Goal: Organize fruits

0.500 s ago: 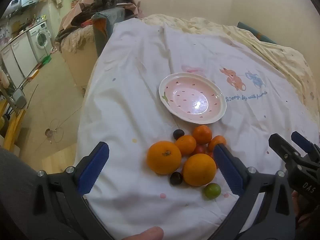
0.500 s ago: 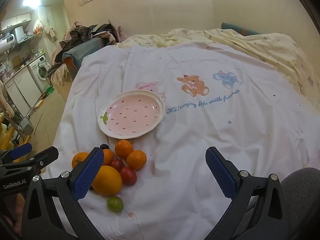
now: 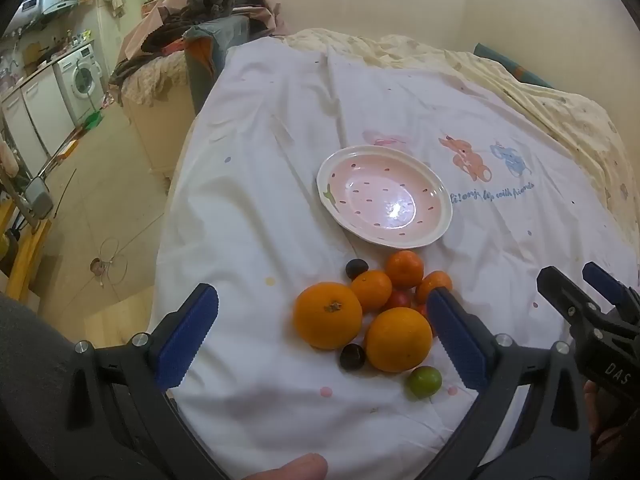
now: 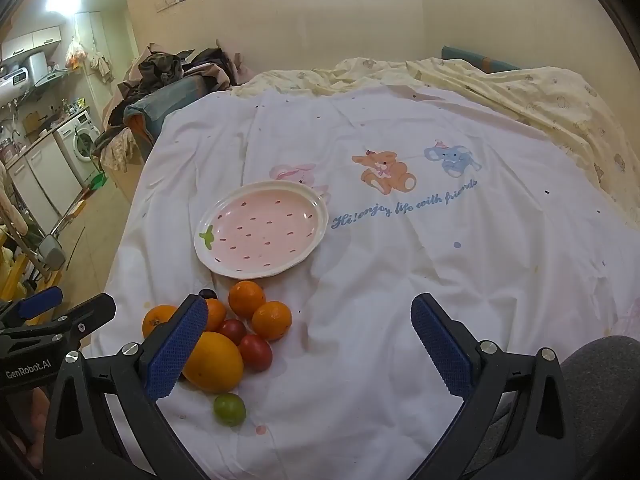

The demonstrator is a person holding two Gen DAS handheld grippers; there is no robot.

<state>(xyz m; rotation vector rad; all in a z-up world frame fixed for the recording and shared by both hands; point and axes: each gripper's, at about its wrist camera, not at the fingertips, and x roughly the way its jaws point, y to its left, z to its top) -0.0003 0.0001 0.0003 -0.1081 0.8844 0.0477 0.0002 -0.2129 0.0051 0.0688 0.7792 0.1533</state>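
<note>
A pile of fruit lies on the white sheet: two large oranges (image 3: 327, 315) (image 3: 399, 339), three small mandarins (image 3: 404, 268), red tomatoes (image 4: 255, 352), two dark plums (image 3: 352, 356) and a green lime (image 3: 424, 382). An empty pink strawberry plate (image 3: 384, 196) sits just beyond the pile; it also shows in the right wrist view (image 4: 262, 229). My left gripper (image 3: 320, 340) is open, hovering over the near side of the pile. My right gripper (image 4: 308, 344) is open and empty, to the right of the pile, and shows in the left wrist view (image 3: 580, 292).
The bed's left edge (image 3: 172, 208) drops to a tiled floor with a washing machine (image 3: 82, 76). A heap of clothes (image 3: 200, 20) lies at the far left corner. A yellow blanket (image 4: 540, 96) covers the far right. A thumb (image 3: 296, 468) shows at the bottom.
Both grippers have shifted only slightly; the fruit and plate have not moved.
</note>
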